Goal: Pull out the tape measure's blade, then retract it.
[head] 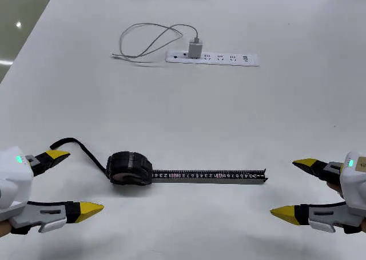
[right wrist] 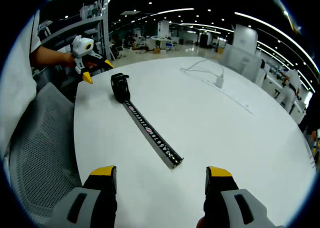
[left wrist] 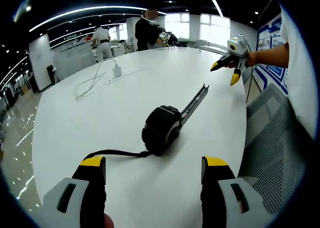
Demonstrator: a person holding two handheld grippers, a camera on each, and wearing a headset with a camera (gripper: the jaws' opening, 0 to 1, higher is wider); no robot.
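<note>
A black tape measure (head: pixel 130 168) lies on the white table (head: pixel 189 111), its blade (head: pixel 209 176) drawn out to the right with the end hook (head: pixel 265 176) resting on the surface. A black wrist strap (head: pixel 77 147) trails off the case to the left. My left gripper (head: pixel 77 183) hovers open to the left of the case, nothing between its yellow-tipped fingers. My right gripper (head: pixel 293 190) stands open a little right of the blade's end, apart from it. The case (left wrist: pixel 161 129) and blade (left wrist: pixel 194 101) lie ahead of the left gripper (left wrist: pixel 152 169); the blade tip (right wrist: pixel 172 160) lies ahead of the right gripper (right wrist: pixel 162 179).
A white power strip (head: pixel 213 58) with a plugged charger (head: pixel 195 47) and a looped white cable (head: pixel 146 40) lies at the far side of the table. A grey mesh chair (left wrist: pixel 272 138) stands at the table's near edge. People stand in the office background.
</note>
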